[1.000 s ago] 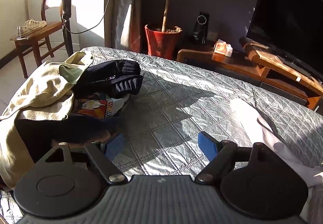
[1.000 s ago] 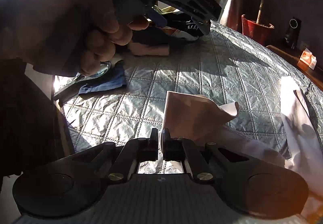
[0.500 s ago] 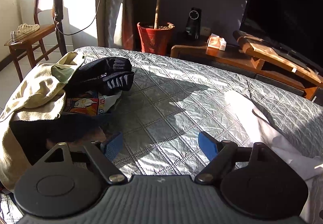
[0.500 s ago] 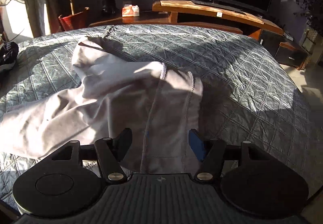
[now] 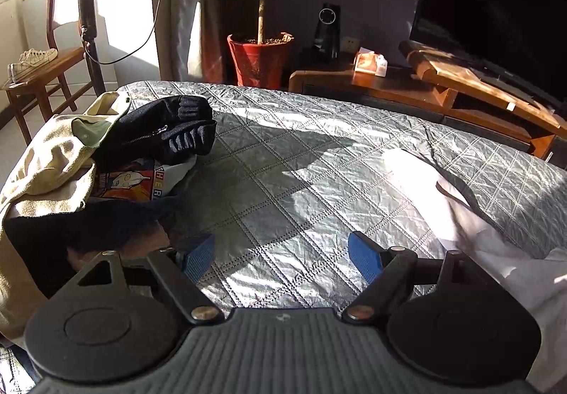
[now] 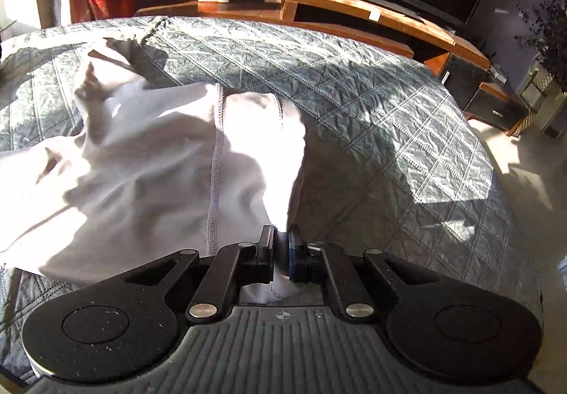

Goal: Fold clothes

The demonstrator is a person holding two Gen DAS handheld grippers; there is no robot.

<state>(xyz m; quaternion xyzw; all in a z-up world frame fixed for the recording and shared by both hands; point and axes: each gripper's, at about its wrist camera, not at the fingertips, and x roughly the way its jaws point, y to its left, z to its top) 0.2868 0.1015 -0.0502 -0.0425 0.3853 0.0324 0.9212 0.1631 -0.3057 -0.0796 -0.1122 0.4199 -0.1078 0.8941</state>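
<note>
Right gripper (image 6: 281,248) pinches the soft, limp white garment (image 6: 141,163) at lower centre; left gripper (image 5: 281,252) gapes empty, best taking its stitched hem.

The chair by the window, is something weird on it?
Yes. A pair of white sneakers sits on the seat of the wooden chair, left of the bed. Shoes usually go on the floor, not on a seat.
</note>
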